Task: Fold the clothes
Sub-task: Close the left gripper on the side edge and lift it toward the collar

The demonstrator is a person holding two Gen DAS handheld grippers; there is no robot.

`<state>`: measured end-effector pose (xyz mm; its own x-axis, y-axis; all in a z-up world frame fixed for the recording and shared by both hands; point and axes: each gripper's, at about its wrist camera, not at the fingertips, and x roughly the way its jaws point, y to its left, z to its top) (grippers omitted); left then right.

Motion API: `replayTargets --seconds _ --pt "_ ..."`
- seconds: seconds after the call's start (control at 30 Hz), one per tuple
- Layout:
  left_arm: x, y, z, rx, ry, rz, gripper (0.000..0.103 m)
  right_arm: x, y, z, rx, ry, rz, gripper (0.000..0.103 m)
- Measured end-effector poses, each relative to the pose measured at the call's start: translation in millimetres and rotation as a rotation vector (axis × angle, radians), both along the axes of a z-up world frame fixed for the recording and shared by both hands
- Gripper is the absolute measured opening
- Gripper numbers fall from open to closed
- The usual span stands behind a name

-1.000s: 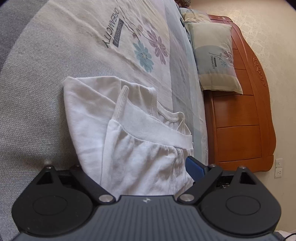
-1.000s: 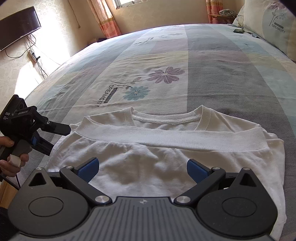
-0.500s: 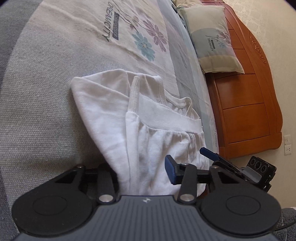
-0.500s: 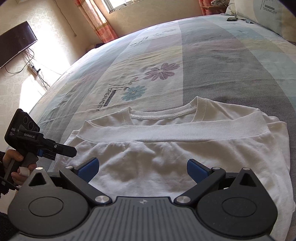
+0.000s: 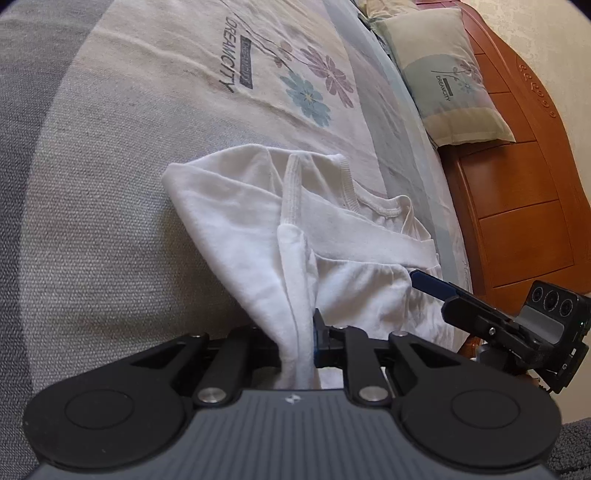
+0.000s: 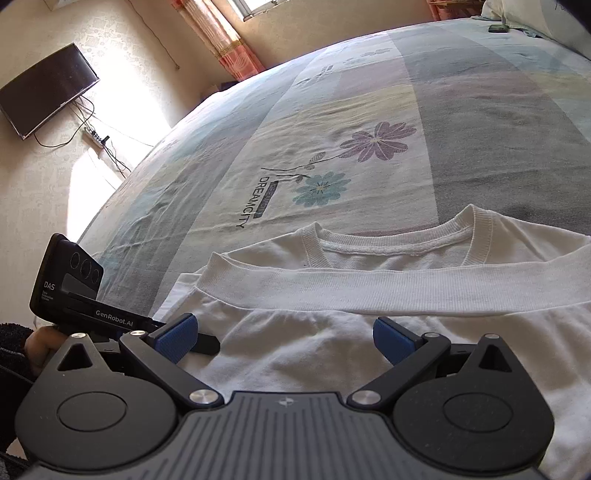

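A white T-shirt [image 5: 251, 236] lies on the bed, its hem band folded up to just below the collar [image 6: 388, 251]. My left gripper [image 5: 299, 347] is shut on the shirt's side edge, and a bunch of white cloth stands pinched between its pads. In the right wrist view the left gripper [image 6: 212, 343] reaches in from the left, held by a person's hand [image 6: 37, 339]. My right gripper [image 6: 282, 336] hovers open over the shirt's [image 6: 369, 288] near part, with cloth below its blue pads [image 6: 391, 336] but none gripped.
The bed sheet [image 6: 332, 129] has grey and pastel blocks and a flower print. A pillow [image 5: 454, 70] leans on the wooden headboard [image 5: 517, 192]. A TV [image 6: 44, 96] hangs on the far wall. A small dark object [image 6: 496, 28] lies at the bed's far side.
My left gripper's jaws went from wide open to shut on the shirt's side edge, lifting a ridge of cloth. The right gripper moved in closer and now shows in the left wrist view.
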<state>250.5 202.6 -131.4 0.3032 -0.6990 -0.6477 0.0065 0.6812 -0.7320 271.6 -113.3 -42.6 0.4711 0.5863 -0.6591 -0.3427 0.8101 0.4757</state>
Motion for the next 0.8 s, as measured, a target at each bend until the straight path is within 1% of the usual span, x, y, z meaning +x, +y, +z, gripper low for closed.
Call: replayTargets --seconds 0.1,0.13,0.17,0.27,0.37,0.43,0.53,0.6,0.63,0.73,0.8 --pt "-2.4 -2.0 1.3 0.009 -0.006 0.011 0.016 17.4 11.1 -21.1 -0.009 0.059 -0.018 0.103" --pt "-2.9 -3.1 2.3 0.015 -0.011 0.011 0.016 21.3 13.1 -26.6 -0.020 0.058 -0.040 0.103" --pt "-3.5 -4.3 3.3 0.022 -0.016 0.011 0.016 20.3 14.5 -26.1 -0.018 0.033 -0.055 0.103" --pt "-4.5 -4.7 3.6 0.024 -0.025 0.009 0.016 17.1 19.4 -19.4 -0.060 0.049 -0.051 0.103" --pt "-3.7 -4.6 2.5 0.016 -0.027 0.007 0.016 2.8 15.4 -3.8 -0.053 0.012 -0.054 0.103" --pt "-3.2 -4.3 2.1 0.014 -0.030 0.003 0.016 1.8 15.7 -0.7 -0.057 -0.006 -0.071 0.103" --pt "-2.9 -4.6 2.2 0.014 -0.033 -0.003 0.016 21.4 23.4 -12.2 -0.091 -0.015 -0.111 0.103" --pt "-2.8 -6.0 3.6 0.023 -0.037 -0.008 0.016 35.6 28.3 -26.3 -0.123 -0.002 -0.114 0.103" --pt "-2.9 -6.9 4.4 0.029 -0.041 -0.012 0.016 37.2 29.2 -27.0 -0.128 -0.015 -0.116 0.103" --pt "-3.0 -7.4 4.5 0.031 -0.048 -0.016 0.016 31.9 26.0 -11.3 -0.107 0.010 -0.138 0.103" --pt "-2.1 -6.3 3.3 0.022 -0.044 -0.016 0.016 18.7 20.6 1.1 -0.085 0.028 -0.141 0.103"
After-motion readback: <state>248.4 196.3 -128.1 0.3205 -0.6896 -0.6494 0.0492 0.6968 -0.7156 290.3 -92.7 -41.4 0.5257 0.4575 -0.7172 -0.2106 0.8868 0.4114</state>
